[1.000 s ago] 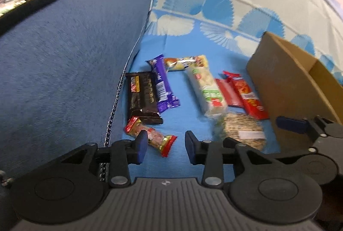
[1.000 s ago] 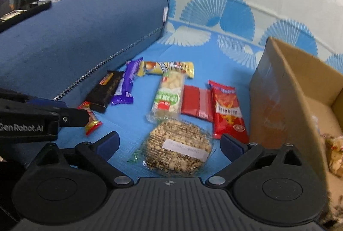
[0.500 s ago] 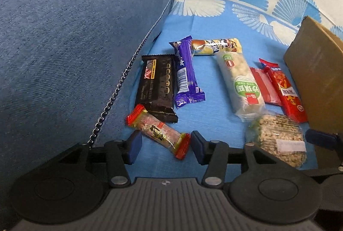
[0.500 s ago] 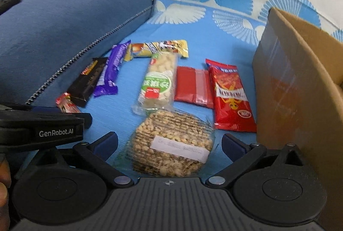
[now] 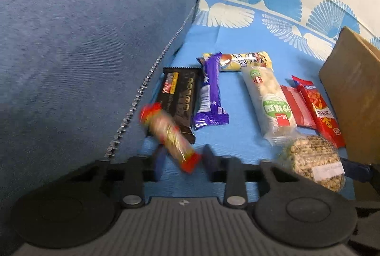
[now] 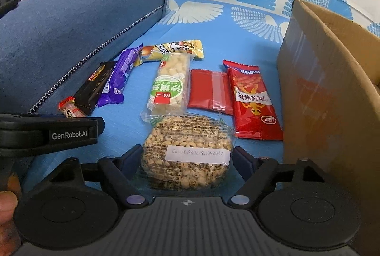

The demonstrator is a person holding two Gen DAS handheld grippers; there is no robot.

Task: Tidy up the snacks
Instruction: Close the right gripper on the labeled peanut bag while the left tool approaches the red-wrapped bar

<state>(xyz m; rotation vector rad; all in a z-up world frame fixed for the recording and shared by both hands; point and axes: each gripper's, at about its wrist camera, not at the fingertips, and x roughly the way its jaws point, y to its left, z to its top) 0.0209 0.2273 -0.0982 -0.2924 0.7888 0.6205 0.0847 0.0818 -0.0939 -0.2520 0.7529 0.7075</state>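
Since a second before, both grippers had dropped closer to the snacks. From the left wrist, the left gripper point(image 5: 181, 158) was closing narrowly around a red-ended candy bar point(image 5: 169, 136), blurred, its print unreadable; whether the pads pressed it I could not tell.

From the right wrist, the right gripper point(image 6: 186, 157) was closing, jaws still wide, beside a round peanut cake point(image 6: 187, 152) on the blue sheet point(image 6: 237, 42), sticker digits upside down. "GenRobot.AI" marked the left gripper's side. A cardboard box point(image 6: 327, 80) was cut off.

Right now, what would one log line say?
left gripper: closing around small red-ended snack | right gripper: closing around round peanut cake | cardboard box: beside
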